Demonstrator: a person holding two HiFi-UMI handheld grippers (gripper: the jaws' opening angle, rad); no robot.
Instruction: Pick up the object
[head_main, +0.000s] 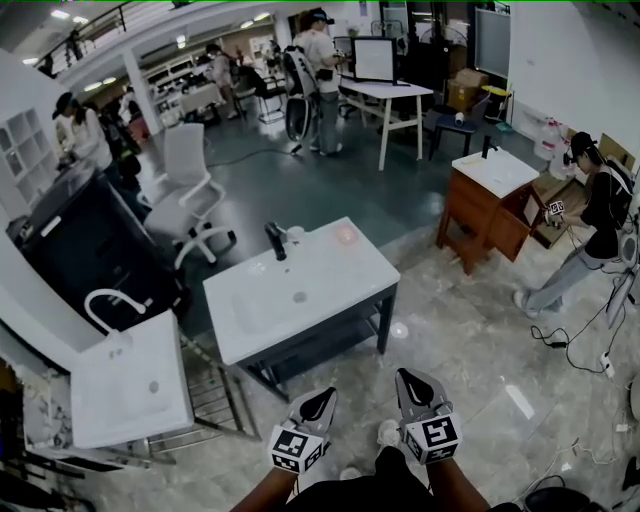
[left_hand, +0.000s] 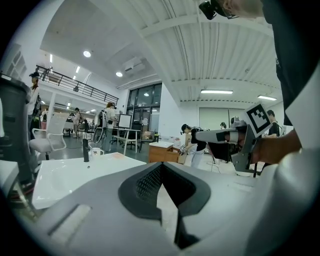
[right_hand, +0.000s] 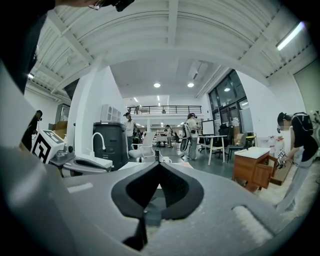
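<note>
Head view: left tongs (head_main: 316, 404) and right tongs (head_main: 412, 386) are side by side at the bottom edge, over the pale marbled floor (head_main: 480, 330), each with its marker cube toward the person and both tips pointing at the white desk (head_main: 345, 268). Both sets are well short of the desk and touch nothing. Left gripper view: jaws together, tips meeting at the apex, nothing between them. Right gripper view: jaws likewise fully together and empty. On the desk: a shallow basin with a drain (head_main: 299, 296), a black faucet (head_main: 275, 240) upright at the far edge, a white mug (head_main: 294, 234) just beside the faucet on its right, and a flat pinkish item (head_main: 346, 235) near the far right corner, apart from the mug. Which of these is the task's object cannot be told; all of them sit on the far half of the desk, away from the tongs. Left of the desk stands a second white sink unit (head_main: 135, 385) with a curved white tap (head_main: 108, 300). Beyond it is a white office chair (head_main: 188, 195). To the right are a wooden cabinet (head_main: 480, 215) and a person (head_main: 592, 232) bending beside it.
</note>
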